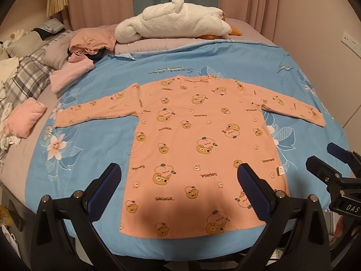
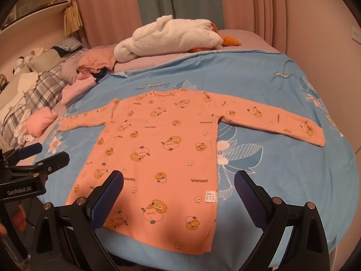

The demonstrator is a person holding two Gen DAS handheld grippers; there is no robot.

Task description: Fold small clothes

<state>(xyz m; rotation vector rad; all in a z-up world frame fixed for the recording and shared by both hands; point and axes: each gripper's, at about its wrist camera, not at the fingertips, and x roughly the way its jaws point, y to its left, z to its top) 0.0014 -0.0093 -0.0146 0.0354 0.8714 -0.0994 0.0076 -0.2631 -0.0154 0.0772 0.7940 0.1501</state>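
A small orange long-sleeved shirt (image 1: 191, 135) with cartoon prints lies flat on the blue bedspread (image 1: 180, 67), both sleeves spread out, neck away from me. It also shows in the right wrist view (image 2: 158, 140). My left gripper (image 1: 178, 171) is open and empty, hovering over the shirt's hem. My right gripper (image 2: 178, 178) is open and empty over the hem's right side. The right gripper shows at the right edge of the left wrist view (image 1: 327, 158); the left gripper shows at the left edge of the right wrist view (image 2: 45, 155).
A folded pink garment (image 1: 24, 119) and more pink clothes (image 1: 70, 76) lie at the left of the bed. A white plush blanket pile (image 1: 173, 22) sits at the back. Plaid pillows (image 1: 24, 72) are at far left. The bed's front edge is just below the hem.
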